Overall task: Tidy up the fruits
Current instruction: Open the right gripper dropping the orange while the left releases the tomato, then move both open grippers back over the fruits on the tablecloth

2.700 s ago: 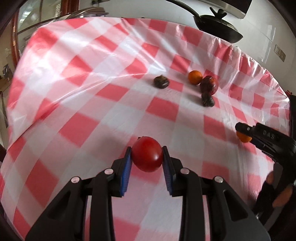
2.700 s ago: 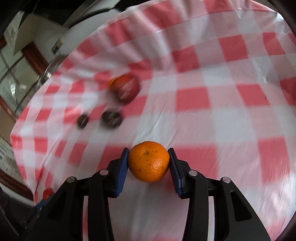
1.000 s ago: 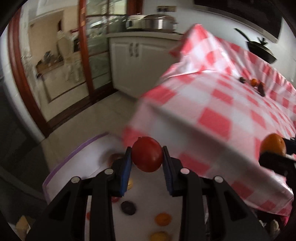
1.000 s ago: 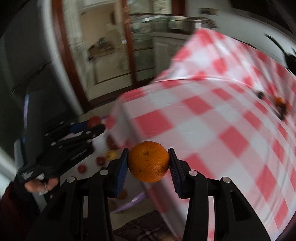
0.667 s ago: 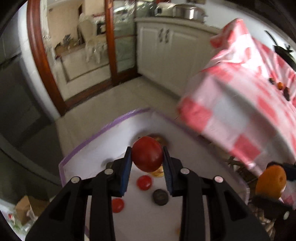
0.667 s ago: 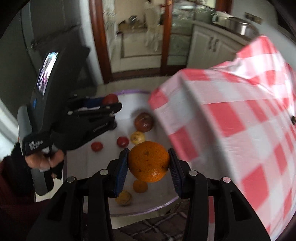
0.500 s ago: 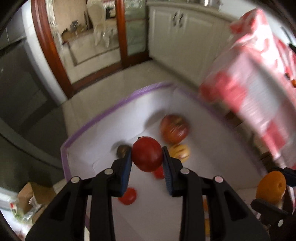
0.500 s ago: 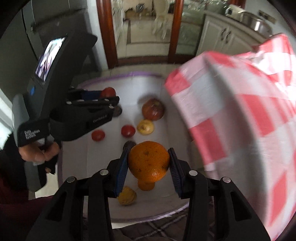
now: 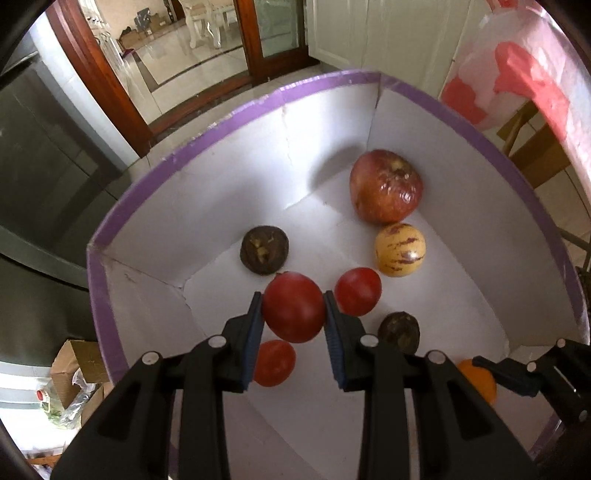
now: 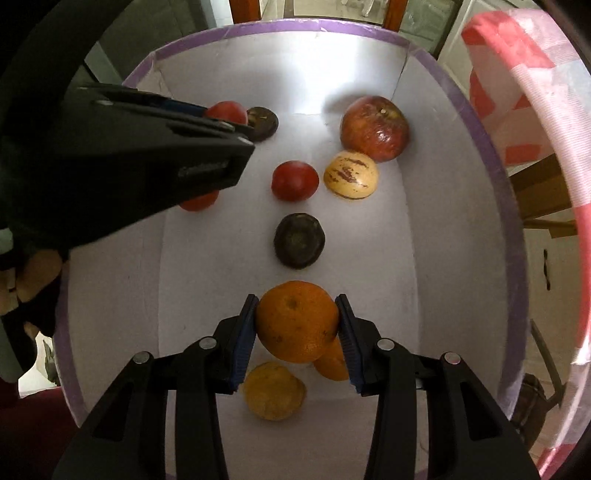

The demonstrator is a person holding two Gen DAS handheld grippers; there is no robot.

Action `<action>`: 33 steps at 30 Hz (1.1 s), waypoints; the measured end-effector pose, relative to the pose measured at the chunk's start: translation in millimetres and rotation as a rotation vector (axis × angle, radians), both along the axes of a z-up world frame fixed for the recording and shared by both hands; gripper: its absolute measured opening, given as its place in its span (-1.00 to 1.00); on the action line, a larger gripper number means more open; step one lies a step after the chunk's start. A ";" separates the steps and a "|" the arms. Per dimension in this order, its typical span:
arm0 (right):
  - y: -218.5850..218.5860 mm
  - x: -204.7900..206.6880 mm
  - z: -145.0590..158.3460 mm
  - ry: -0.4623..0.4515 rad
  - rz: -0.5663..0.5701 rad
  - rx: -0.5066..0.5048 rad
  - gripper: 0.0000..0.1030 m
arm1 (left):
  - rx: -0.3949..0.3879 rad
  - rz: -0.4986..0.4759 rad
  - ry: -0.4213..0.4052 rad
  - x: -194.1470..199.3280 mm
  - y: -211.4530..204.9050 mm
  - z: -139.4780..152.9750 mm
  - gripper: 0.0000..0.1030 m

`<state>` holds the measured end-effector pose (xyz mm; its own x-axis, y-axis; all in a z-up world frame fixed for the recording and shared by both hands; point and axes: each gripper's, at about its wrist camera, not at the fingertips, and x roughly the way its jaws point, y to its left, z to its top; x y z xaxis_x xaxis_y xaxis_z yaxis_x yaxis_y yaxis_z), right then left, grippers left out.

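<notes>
My left gripper (image 9: 293,312) is shut on a red tomato (image 9: 293,306), held over a white box with a purple rim (image 9: 221,122). My right gripper (image 10: 297,326) is shut on an orange (image 10: 297,325), held over the same box (image 10: 258,27). In the box lie a big red apple (image 9: 386,186), a yellow striped melon (image 9: 399,249), two red tomatoes (image 9: 358,291), two dark passion fruits (image 9: 264,249), another orange (image 10: 330,360) and a yellow fruit (image 10: 274,391). The left gripper also shows in the right wrist view (image 10: 207,110) at the left.
The red-checked tablecloth (image 10: 535,110) hangs at the right of the box. A wooden door frame (image 9: 107,81) and tiled floor lie beyond it. A cardboard box with clutter (image 9: 70,376) sits on the floor at the lower left.
Both grippers have swung from the table down over the box and moved lower into it, each still holding its fruit.
</notes>
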<state>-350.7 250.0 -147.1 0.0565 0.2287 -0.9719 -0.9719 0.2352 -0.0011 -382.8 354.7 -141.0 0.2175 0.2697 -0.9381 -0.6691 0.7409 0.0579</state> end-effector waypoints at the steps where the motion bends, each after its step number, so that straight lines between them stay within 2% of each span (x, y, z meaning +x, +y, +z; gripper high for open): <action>1: -0.4 1.2 -0.2 0.009 -0.005 0.003 -0.18 | 0.000 -0.003 0.009 0.8 -0.6 -1.7 -0.38; 8: -3.4 3.3 6.4 0.018 -0.024 0.026 -0.15 | -0.016 0.004 0.024 3.2 -0.6 -2.6 -0.29; 9: -4.4 3.3 9.6 0.022 -0.026 0.037 -0.14 | -0.018 0.010 0.022 4.6 0.8 -3.6 -0.14; 11: -6.9 4.2 17.4 0.031 -0.035 0.056 0.03 | -0.020 0.020 0.010 4.0 3.0 -1.4 0.27; 12: -7.4 4.1 20.8 0.032 -0.038 0.064 0.19 | -0.016 0.023 0.003 3.0 3.3 0.0 0.38; 13: -8.7 4.2 25.9 0.035 -0.042 0.082 0.25 | -0.008 0.030 -0.004 2.4 3.3 2.1 0.53; 14: -10.0 3.7 30.9 0.036 -0.043 0.093 0.25 | -0.002 0.035 -0.008 1.7 3.5 4.1 0.57; 18: -14.6 2.3 43.4 0.029 -0.040 0.115 0.45 | 0.004 0.036 0.000 2.7 2.7 5.4 0.67; 23: -21.7 -1.4 59.6 0.020 -0.023 0.142 0.58 | 0.028 0.029 0.008 4.4 -1.8 16.2 0.72; 27: -30.8 -7.7 79.3 -0.008 0.013 0.184 0.61 | 0.058 0.015 -0.002 8.3 -7.5 36.0 0.72; 33: -61.7 -7.8 123.1 -0.032 0.024 0.293 0.68 | 0.155 -0.026 -0.039 22.0 -27.9 84.0 0.74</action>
<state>-358.6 188.3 -24.0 0.0773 0.5012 -0.8619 -0.9777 0.2072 0.0328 -360.8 326.8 -57.0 0.2618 0.4048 -0.8761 -0.6539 0.7421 0.1475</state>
